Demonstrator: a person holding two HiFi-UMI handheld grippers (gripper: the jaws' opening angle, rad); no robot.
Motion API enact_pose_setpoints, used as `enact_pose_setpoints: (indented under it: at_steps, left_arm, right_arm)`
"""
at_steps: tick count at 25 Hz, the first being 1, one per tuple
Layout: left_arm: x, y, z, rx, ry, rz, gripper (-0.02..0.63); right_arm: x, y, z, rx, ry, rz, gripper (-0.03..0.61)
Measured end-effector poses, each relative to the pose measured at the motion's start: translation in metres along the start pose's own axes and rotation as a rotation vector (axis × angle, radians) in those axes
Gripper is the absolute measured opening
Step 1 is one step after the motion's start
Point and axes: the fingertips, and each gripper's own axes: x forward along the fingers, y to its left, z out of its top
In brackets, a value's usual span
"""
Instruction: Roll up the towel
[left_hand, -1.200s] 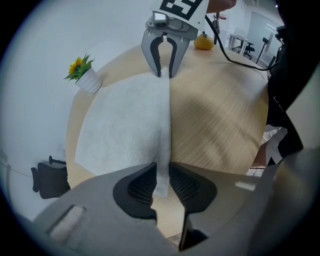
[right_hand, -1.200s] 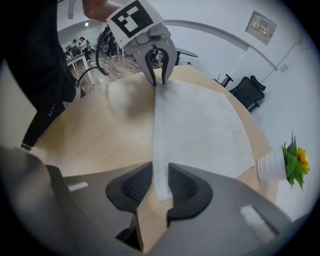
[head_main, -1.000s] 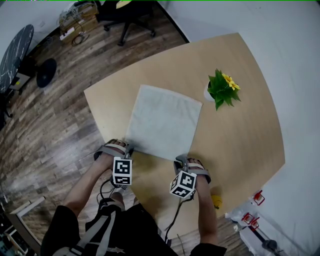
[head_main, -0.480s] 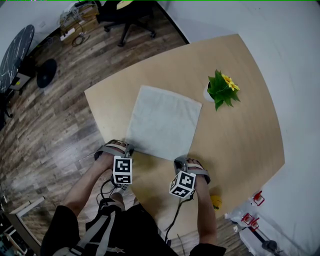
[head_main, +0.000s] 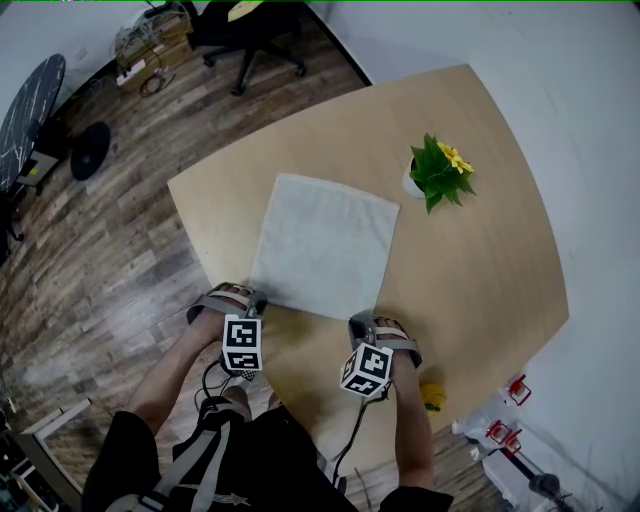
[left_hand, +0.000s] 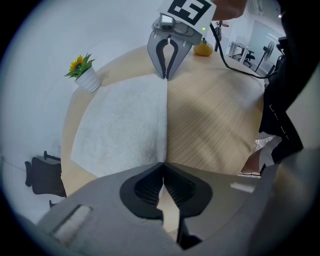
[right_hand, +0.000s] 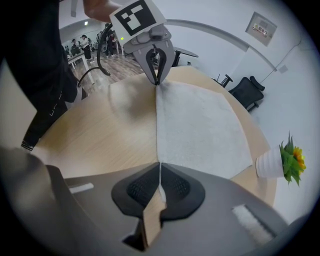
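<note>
1. Now the towel (head_main: 325, 245) lies flat and fully spread on the left half of the counter (head_main: 480, 250). Its near edge runs just inside the counter's near edge.
2. The left gripper (head_main: 257, 300) points steeply down at the towel's near left corner. In the left gripper view its fingers are pressed together at the tips, with the corner of the cloth pinched there.
3. The right gripper (head_main: 362, 322) stands the same way at the near right corner. In the right gripper view its fingers are closed too, and a thin strip of the towel's edge shows between the pads.
4. Each gripper view looks along the towel's near edge to the other gripper at its far end, and the edge runs straight between the two.
5. A potted plant (head_main: 437, 175) with yellow flowers stands on the counter just beyond the towel's far right corner, apart from the cloth.
6. A small yellow object (head_main: 431, 398) lies at the counter's near edge, to the right of the right gripper. What it is cannot be told.
7. Set against the earlier pictures, the towel has kept its place and its flat shape, and none of it is rolled yet. Both grippers sit at the same corners as before. The whole scene sits a touch differently in the head view, with everything shifted together.
</note>
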Motion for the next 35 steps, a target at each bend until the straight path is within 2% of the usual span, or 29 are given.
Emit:
enact_pose_setpoints:
  at_steps: [9,12,19,30,35]
  left_arm:
    - [-0.028,-0.039,0.0,0.003,-0.024,-0.056,0.012]
    - [-0.031,-0.044,-0.001,0.007,-0.023,-0.053,0.014]
    - [-0.033,-0.028,0.0,0.005,-0.022,-0.019,0.015]
    - [-0.015,-0.006,-0.001,0.018,-0.013,0.017,0.017]
    - [-0.008,0.003,-0.001,0.0,-0.013,0.039,0.02]
  right_arm:
    - [-0.023,0.042,0.006,0.029,-0.017,0.051,0.013]
    - [-0.025,0.051,0.007,0.038,-0.014,0.058,0.014]
    - [-0.029,0.033,0.009,0.044,-0.016,0.015,0.014]
    - [-0.009,0.011,0.005,0.054,0.008,-0.012,0.015]
    - [-0.001,0.002,0.003,0.054,0.021,-0.024,0.017]
